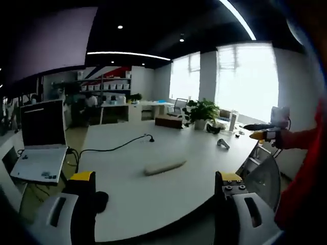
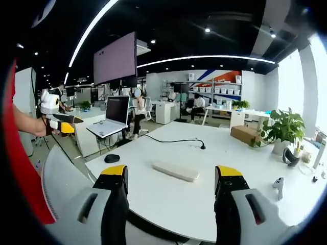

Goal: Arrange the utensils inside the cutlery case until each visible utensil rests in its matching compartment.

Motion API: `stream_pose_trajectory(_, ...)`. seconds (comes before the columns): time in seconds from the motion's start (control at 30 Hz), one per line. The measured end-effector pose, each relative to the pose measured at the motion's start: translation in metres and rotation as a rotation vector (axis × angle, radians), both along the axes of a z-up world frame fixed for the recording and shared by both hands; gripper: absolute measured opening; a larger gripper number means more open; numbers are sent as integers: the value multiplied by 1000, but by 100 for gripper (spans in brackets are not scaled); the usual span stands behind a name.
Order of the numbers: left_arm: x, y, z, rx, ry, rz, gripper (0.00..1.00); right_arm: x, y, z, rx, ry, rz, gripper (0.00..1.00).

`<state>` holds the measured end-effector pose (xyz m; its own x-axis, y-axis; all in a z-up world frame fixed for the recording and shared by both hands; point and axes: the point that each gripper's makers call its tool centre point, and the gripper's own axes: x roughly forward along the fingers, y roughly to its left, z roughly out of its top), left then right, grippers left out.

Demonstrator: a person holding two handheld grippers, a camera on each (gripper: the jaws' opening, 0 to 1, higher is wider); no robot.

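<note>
In the left gripper view, you are holding the left gripper (image 1: 156, 204) with fingers apart and empty; the cutlery case (image 1: 164, 166) is lying closed on the bench (image 1: 194, 153) at twelve o'clock. In the right gripper view, the right gripper (image 2: 171, 204) is gaping too, case (image 2: 176, 171) ahead at twelve. It looks light, rigid, smooth; pinch across its narrow width.

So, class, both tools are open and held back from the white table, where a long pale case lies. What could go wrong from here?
1. The black cable runs across the table behind the long pale case; a reaching tool might snag it.
2. The black mouse sits near the table edge and could be knocked off.
3. The case looks closed; prying with the left tool or right tool may slide it.
</note>
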<state>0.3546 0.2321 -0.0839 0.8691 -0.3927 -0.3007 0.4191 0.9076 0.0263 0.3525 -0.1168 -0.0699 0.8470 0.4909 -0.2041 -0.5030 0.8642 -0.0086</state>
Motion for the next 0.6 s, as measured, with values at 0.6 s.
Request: stream_pose_trajectory(0.6,0,13,12,-77,-16,45,99,14,12,1,-31,-3,-1,64)
